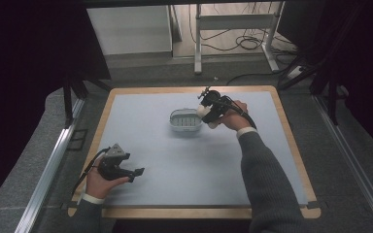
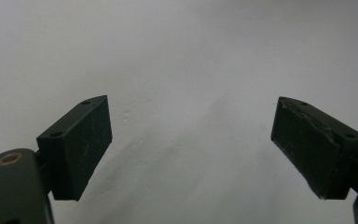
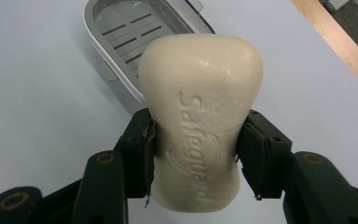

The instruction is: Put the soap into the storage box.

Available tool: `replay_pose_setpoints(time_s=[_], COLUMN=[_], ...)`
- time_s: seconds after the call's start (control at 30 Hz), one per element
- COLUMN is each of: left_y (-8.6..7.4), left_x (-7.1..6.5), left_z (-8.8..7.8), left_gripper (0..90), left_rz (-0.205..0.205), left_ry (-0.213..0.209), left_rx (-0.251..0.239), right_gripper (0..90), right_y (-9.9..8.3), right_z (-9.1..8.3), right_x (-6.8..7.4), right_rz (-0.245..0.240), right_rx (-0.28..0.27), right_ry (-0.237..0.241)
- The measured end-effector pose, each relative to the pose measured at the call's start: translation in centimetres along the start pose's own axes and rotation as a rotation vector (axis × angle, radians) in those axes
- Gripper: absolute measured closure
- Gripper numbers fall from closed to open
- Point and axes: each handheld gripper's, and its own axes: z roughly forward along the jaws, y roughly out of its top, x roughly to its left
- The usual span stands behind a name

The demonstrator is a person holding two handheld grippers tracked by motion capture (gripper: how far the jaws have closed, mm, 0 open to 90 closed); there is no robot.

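The right gripper [image 3: 196,154] clamps a cream bar of soap [image 3: 199,126] at its narrow waist, both pads pressed against its sides — the bar stands lifted off the pale blue mat [image 1: 184,160], just beside the white soap dish [image 1: 185,120] and a little above its rim. The left gripper [image 2: 191,144] rests near the mat's front left corner, jaws spread wide — nothing between them.

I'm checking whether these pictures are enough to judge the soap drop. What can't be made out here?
- Soap bar, right gripper view: its lower end is cut off behind the right gripper.
- Soap dish, right gripper view: near rim hidden behind the bar, far end cut by the top edge.
- High view: the bar is too small to judge its height above the dish.
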Motion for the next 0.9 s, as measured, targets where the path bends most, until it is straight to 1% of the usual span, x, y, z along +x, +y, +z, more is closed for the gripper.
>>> replay_pose_setpoints(time_s=[0.1,0.13,0.2,0.23,0.33,0.37,0.43,0.47,0.6,0.73,0.77,0.83,0.9], left_y=[0.0,0.0,0.0,0.0,0.0,0.0,0.0,0.0,0.0,0.0,0.0,0.0,0.0], left_x=[0.0,0.0,0.0,0.0,0.0,0.0,0.1,0.1,0.0,0.0,0.0,0.1,0.1], left_z=[0.0,0.0,0.1,0.1,0.1,0.0,0.0,0.1,0.2,0.1,0.0,0.0,-0.1], left_gripper=[12.9,12.9,12.9,12.9,12.9,12.9,12.9,12.9,12.9,12.9,12.9,12.9,12.9], left_rz=[0.001,0.002,0.002,0.003,0.002,0.002,0.003,0.004,0.004,0.003,0.004,0.001,0.0], left_ry=[0.0,-0.001,-0.002,-0.001,-0.002,-0.002,-0.001,-0.001,-0.003,-0.001,0.001,0.001,0.002], left_rx=[0.001,0.003,0.003,0.004,0.002,0.001,0.002,0.004,0.005,0.005,0.005,0.004,0.005], right_gripper=[49.5,49.4,49.5,49.4,49.5,49.5,49.4,49.4,49.5,49.4,49.4,49.4,49.5], right_y=[0.3,0.6,0.7,1.0,1.3,1.6,1.7,1.8,2.1,2.3,2.4,2.5,2.7], right_z=[0.4,0.7,0.9,1.1,1.4,1.6,1.7,1.8,2.4,2.6,2.6,2.5,2.4], right_x=[0.0,0.0,0.0,0.0,-0.1,-0.1,0.1,0.1,0.3,0.3,0.3,0.2,0.1], right_rz=[-0.01,-0.025,-0.024,-0.037,-0.043,-0.063,-0.062,-0.073,-0.077,-0.079,-0.09,-0.09,-0.079], right_rx=[0.01,0.015,0.017,0.023,0.031,0.03,0.037,0.04,0.041,0.048,0.044,0.047,0.036], right_ry=[-0.002,-0.004,-0.002,-0.003,-0.005,-0.002,0.004,0.006,0.012,0.008,0.004,0.001,0.001])
